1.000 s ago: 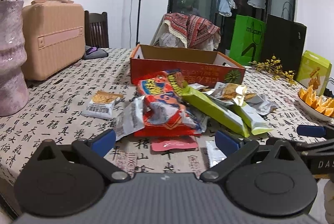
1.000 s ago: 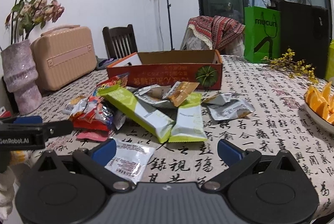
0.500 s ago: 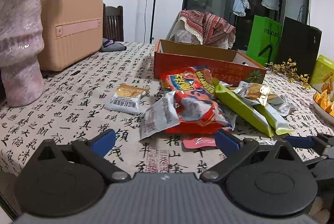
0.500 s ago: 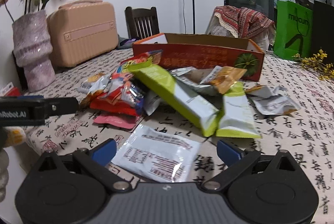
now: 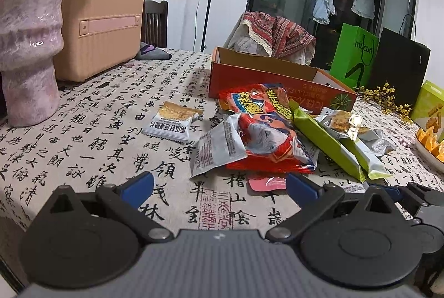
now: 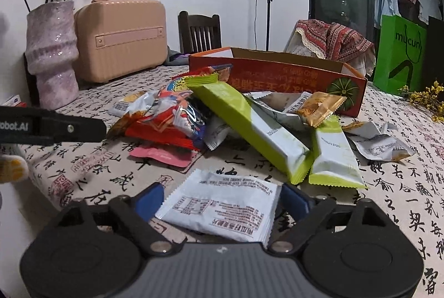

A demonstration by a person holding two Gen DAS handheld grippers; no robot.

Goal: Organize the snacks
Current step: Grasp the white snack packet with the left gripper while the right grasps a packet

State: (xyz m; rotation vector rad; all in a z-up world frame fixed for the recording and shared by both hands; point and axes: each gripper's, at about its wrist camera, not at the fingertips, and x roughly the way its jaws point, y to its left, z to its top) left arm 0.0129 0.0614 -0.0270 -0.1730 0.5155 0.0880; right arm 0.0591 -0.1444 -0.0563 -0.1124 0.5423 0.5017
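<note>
A pile of snack packets lies before an open orange cardboard box [image 5: 266, 76] [image 6: 277, 73]. A big red packet [image 5: 266, 131] [image 6: 169, 117], two green bars [image 6: 249, 126] [image 5: 327, 142], a pink sachet [image 5: 266, 182] [image 6: 161, 155] and a lone white-and-orange packet [image 5: 172, 120] are in it. My left gripper [image 5: 219, 187] is open and empty, just short of the pile. My right gripper [image 6: 220, 199] is open, with a flat white sachet [image 6: 222, 209] lying between its fingers on the table.
A pink vase [image 5: 27, 48] [image 6: 52, 53] and a beige case [image 5: 100, 28] [image 6: 122, 40] stand at the left. A plate of orange slices [image 5: 433, 142], green bags [image 5: 358, 56] and yellow flowers [image 6: 427, 98] are at the right. The table edge is close under both grippers.
Both grippers have moved forward and lower toward the pile. The white sachet now lies between my right gripper's fingers. Both stay open.
</note>
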